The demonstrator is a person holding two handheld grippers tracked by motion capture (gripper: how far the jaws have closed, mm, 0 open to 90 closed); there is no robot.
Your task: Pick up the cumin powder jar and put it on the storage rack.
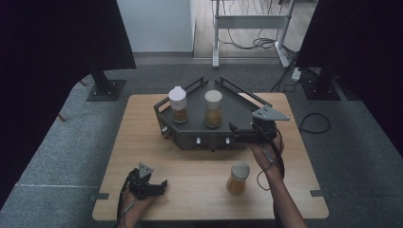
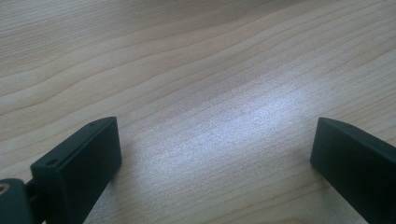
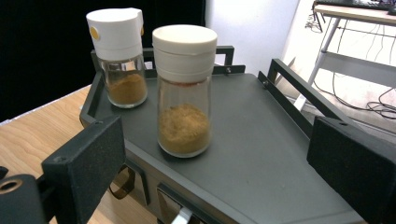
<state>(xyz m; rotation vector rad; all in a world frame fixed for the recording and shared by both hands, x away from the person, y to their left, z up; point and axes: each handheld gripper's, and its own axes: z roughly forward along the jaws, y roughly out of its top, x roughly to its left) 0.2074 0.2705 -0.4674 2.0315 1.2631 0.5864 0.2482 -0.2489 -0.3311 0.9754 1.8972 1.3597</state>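
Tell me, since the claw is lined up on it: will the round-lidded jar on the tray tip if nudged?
Probably. The round-lidded jar is tall and narrow, so a high push could topple it. Its powder sits low, which should steady it somewhat. The clear wall looks smooth, maybe slippery.

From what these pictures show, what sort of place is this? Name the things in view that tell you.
Probably a lab or recording workspace, not a kitchen: a small wooden table stands on grey carpet between black screens, with loose cables on the floor under a desk frame behind.
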